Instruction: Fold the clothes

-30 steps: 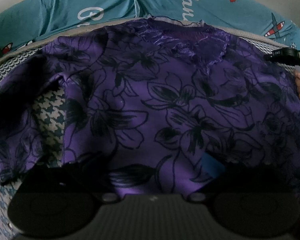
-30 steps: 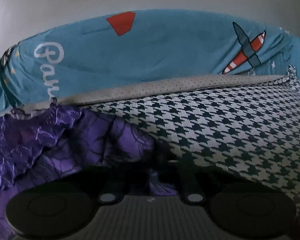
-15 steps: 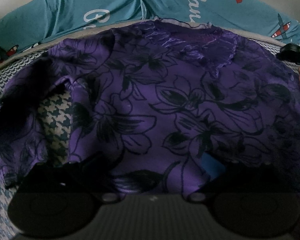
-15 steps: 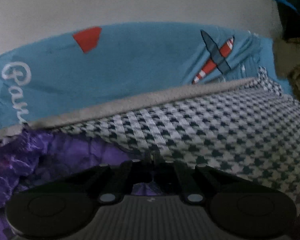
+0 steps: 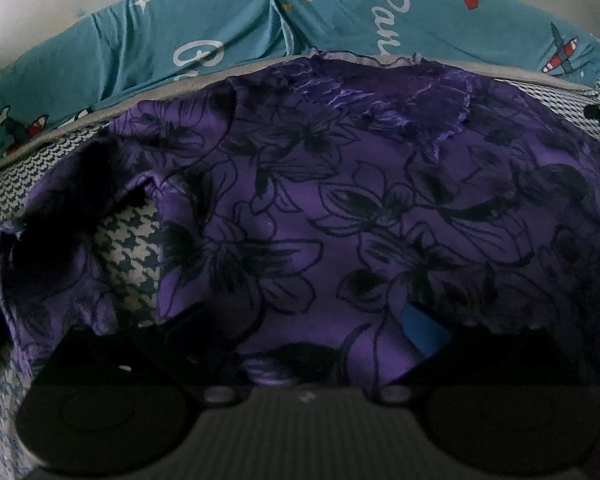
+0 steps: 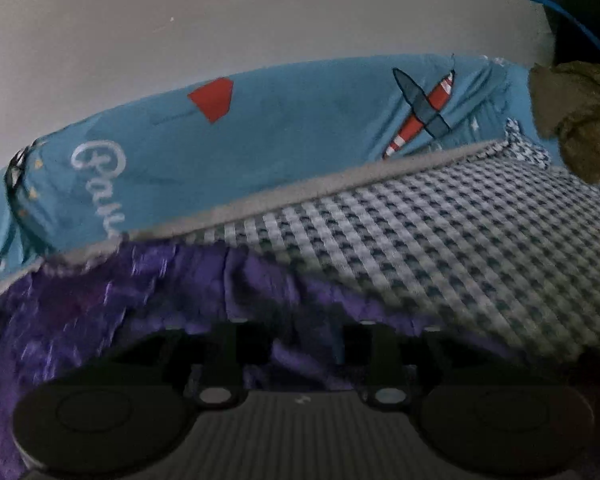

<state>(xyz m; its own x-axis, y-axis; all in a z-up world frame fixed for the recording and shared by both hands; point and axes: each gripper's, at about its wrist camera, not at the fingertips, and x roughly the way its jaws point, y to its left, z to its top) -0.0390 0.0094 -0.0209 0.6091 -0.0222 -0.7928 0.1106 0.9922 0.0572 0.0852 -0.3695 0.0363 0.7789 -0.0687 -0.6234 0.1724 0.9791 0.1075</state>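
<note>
Purple top (image 5: 300, 220), neckline toward pillows (image 5: 240, 40)

Both grippers alike: black body w/ ribbed grey centre panel, two round black discs at sides, two small grey screws; right gripper (image 6: 300, 344) fingers (image 6: 220, 356) black bars; left gripper (image 5: 300, 364) fingers dark, unclear

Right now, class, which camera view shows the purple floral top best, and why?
The left wrist view: the purple floral top spreads across the houndstooth cover, neckline, body and one sleeve visible. The right wrist view shows only a blurred, crumpled purple edge.
</note>
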